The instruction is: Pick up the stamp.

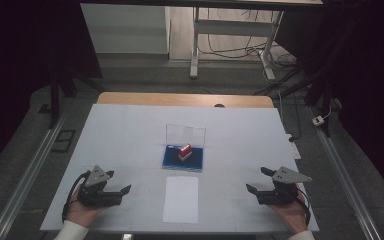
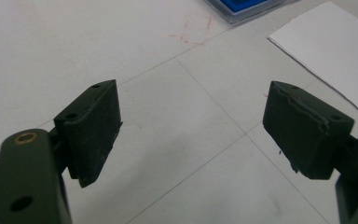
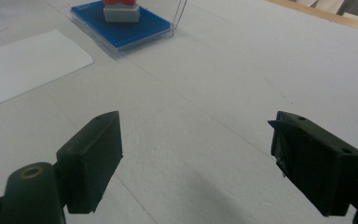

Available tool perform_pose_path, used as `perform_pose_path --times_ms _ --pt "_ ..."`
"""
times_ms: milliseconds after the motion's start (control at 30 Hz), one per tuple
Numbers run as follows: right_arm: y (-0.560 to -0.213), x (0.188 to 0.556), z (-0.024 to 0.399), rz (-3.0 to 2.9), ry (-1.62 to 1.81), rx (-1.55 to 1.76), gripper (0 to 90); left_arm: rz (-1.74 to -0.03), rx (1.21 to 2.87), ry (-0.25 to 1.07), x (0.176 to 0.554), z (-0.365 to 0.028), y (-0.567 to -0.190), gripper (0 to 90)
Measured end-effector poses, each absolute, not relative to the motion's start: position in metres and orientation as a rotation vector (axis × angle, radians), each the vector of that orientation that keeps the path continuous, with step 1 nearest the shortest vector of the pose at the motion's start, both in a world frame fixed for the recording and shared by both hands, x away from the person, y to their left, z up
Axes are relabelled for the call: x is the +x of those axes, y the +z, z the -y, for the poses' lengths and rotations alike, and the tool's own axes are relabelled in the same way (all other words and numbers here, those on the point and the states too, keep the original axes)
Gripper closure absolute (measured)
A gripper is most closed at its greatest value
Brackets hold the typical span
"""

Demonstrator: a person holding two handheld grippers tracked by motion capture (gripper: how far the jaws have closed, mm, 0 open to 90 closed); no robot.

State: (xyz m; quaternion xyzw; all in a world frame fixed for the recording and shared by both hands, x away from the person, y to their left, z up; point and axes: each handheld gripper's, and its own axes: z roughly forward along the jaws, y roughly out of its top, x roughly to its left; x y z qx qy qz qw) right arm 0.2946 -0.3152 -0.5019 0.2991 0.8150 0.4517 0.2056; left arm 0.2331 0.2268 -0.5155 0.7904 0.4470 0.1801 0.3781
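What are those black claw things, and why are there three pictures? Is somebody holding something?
A person sits at a white table and holds a grabbing tool in each hand. The left tool and the right tool each have two black jaws, standing wide open with nothing between them. One picture looks down from above. The other two come from small cameras riding on each tool, looking out between its jaws. In the middle lies a blue tray with a clear lid standing up, and a red and white stamp sits on it. Nearer the person lies a white sheet of paper.

Two grippers (image 1: 120,187) (image 1: 255,181) – one stamp (image 1: 184,150), one paper sheet (image 1: 181,198).
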Motion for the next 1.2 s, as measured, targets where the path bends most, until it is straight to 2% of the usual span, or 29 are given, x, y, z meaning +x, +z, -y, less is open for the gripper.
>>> perform_pose_path --times_ms 533,1200 --pt "-0.504 0.296 0.312 -2.297 1.241 0.809 22.0 -1.148 2.013 0.454 0.235 -0.226 -0.512 19.3" --pt "-0.506 0.295 0.310 -2.297 1.250 0.821 23.5 -1.102 2.033 0.453 0.246 -0.205 -0.494 18.7"
